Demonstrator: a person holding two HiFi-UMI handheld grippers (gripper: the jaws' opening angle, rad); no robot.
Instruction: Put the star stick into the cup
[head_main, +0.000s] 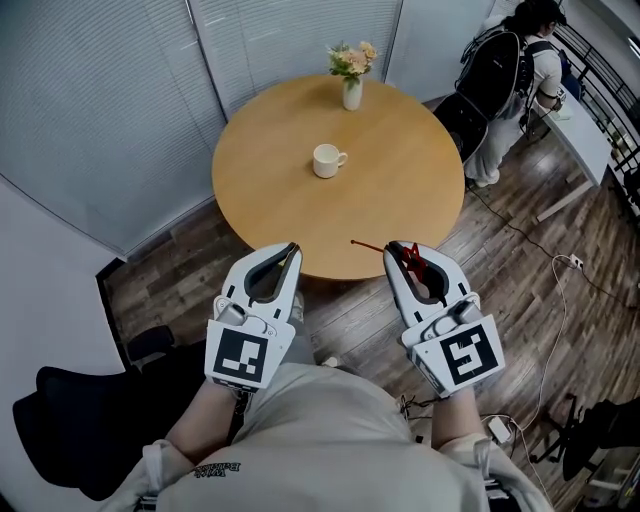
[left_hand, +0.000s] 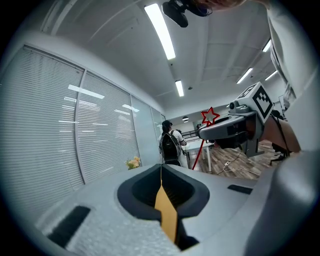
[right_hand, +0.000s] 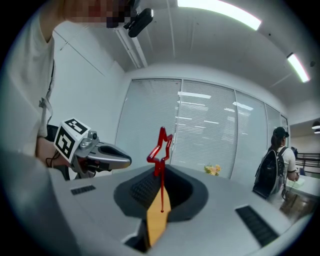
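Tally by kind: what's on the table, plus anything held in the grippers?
cup: 1
flower vase: 1
star stick: 1
Total: 3

Star stick (right_hand: 160, 146) (red) in right gripper (right_hand: 161, 175)

Around the cup (head_main: 327, 160) the round surface (head_main: 270, 200) lies bare on every side, open from its near edge up to the cup, and only the flower vase (head_main: 351, 92) stands beyond the cup, well apart from it.
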